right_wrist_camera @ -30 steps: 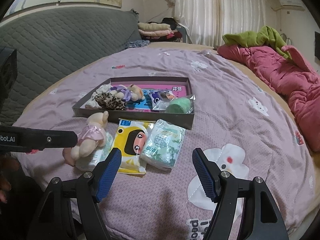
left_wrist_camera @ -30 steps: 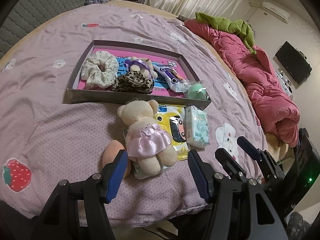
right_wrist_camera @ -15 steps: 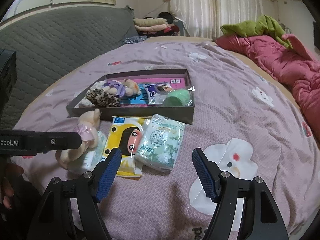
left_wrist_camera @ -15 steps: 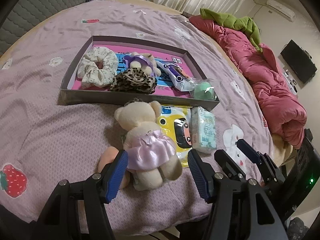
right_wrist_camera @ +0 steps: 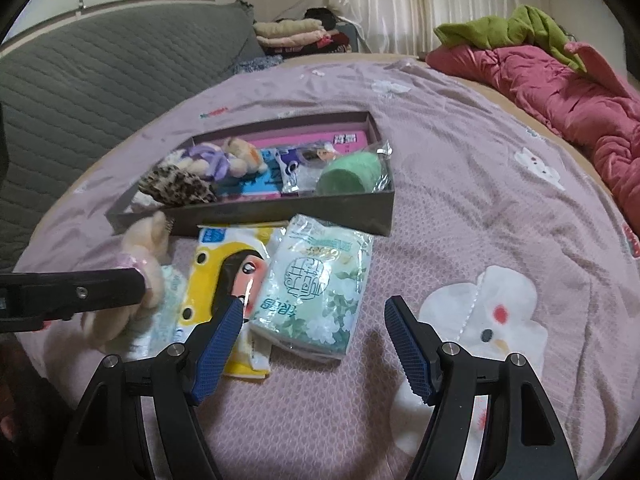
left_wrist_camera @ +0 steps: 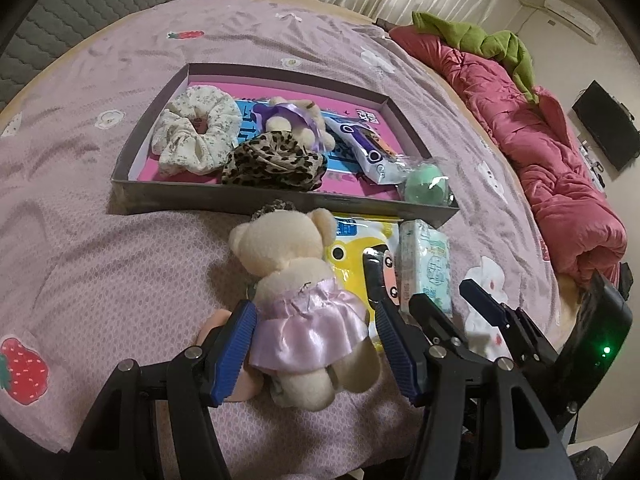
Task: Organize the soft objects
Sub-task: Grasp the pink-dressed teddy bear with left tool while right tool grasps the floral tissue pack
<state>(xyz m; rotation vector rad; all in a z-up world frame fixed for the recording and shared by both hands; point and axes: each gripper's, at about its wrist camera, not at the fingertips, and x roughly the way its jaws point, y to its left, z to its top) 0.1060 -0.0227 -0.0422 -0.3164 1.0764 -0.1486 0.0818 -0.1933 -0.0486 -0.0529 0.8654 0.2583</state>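
Pink bedspread (left_wrist_camera: 120,272), box and loose items on it. Shallow grey box (left_wrist_camera: 280,200) holds: floral scrunchie (left_wrist_camera: 196,136), leopard scrunchie (left_wrist_camera: 272,160), small plush in purple (left_wrist_camera: 288,120), printed packet (left_wrist_camera: 368,152), green sponge in wrap (left_wrist_camera: 426,186) at the near right corner. Outside, against the front wall: teddy in pink skirt (left_wrist_camera: 296,292), yellow tissue pack (right_wrist_camera: 224,276), green tissue pack (right_wrist_camera: 316,284). Left gripper (left_wrist_camera: 316,348) wide open, fingers flanking the teddy's skirt, not squeezing. Right gripper (right_wrist_camera: 316,344) wide open, empty, over the green pack's near end.

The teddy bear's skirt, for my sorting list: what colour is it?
Shiny pale lilac-pink skirt on the cream teddy bear; clearest in the left wrist view.
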